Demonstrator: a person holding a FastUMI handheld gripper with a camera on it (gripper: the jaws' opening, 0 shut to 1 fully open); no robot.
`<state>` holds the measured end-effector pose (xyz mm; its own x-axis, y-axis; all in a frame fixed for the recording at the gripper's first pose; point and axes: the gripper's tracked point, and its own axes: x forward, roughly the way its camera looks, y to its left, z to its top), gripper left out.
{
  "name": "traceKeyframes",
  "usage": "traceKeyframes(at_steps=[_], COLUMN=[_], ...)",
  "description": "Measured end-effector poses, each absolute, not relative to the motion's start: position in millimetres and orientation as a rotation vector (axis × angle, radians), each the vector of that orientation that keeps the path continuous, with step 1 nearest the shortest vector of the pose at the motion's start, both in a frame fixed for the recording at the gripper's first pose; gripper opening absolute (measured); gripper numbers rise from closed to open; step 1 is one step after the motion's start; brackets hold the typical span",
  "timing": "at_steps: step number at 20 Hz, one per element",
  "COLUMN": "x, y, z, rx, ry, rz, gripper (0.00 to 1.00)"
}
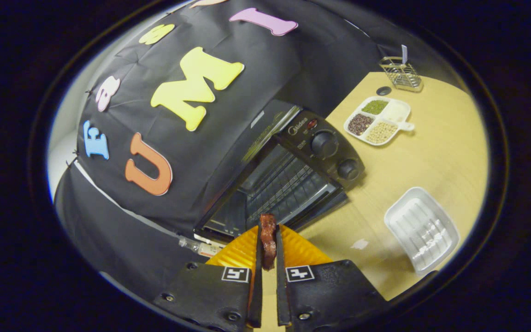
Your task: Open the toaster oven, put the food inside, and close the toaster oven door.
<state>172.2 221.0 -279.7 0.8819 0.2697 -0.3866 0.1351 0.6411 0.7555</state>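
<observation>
Tongs (268, 242) at the lower middle of the frame are clamped narrowly on a strip of dark reddish food (268, 240), pinched between both fingers. Just beyond the fingertips, at the centre of the frame, the toaster oven (293, 157) is seen with its door (228, 221) dropped open and the wire rack (288, 184) exposed. An emptied white tray (422, 230) lies on the wooden table (440, 152) at lower right. By judgement, the food should be carried level over the door's edge, set well onto the rack, and released only once it is supported, so the door can later be shut freely.
</observation>
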Motion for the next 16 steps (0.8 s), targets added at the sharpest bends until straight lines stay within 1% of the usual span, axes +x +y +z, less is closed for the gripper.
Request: traceKeyframes(at_steps=[8,12,16], x=[254,284,295], y=[246,251,249], z=[-309,-314,-323], rx=[0.948,0.945,0.925], ry=[0.420,0.383,0.357], rz=[-0.025,-0.067,-0.117], gripper=[0.16,0.16,0.16])
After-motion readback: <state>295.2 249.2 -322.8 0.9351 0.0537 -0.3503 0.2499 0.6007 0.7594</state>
